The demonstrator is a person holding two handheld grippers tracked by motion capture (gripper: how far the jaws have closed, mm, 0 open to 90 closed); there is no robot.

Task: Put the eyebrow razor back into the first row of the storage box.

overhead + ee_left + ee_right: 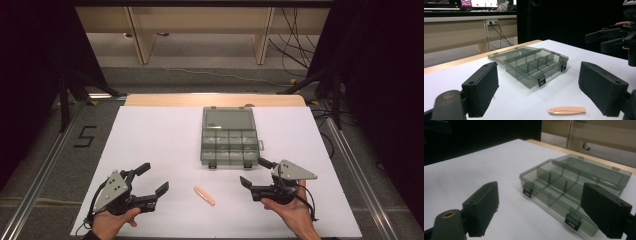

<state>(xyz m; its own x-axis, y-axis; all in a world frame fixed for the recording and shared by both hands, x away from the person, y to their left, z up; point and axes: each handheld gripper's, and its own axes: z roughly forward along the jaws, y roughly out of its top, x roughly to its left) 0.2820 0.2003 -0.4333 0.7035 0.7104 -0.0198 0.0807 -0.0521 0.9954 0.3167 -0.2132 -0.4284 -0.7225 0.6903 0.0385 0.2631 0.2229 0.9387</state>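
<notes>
While both my grippers hover spread and empty, left gripper [152,179] and right gripper [254,172] flank clip [204,195] lying flat on table [150,135], near open box [229,137]. Risk: thin clip skids or flips if jaws close off-centre; misses compartment.

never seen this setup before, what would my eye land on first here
First, the smoky clear plastic compartment box lying open mid-table, its lid folded back flat on the far side. Then the small peach-coloured oblong piece alone on the white table cover nearer the person, between the two hand-held grippers. Left gripper and right gripper flank it, both with jaws open and empty.
</notes>
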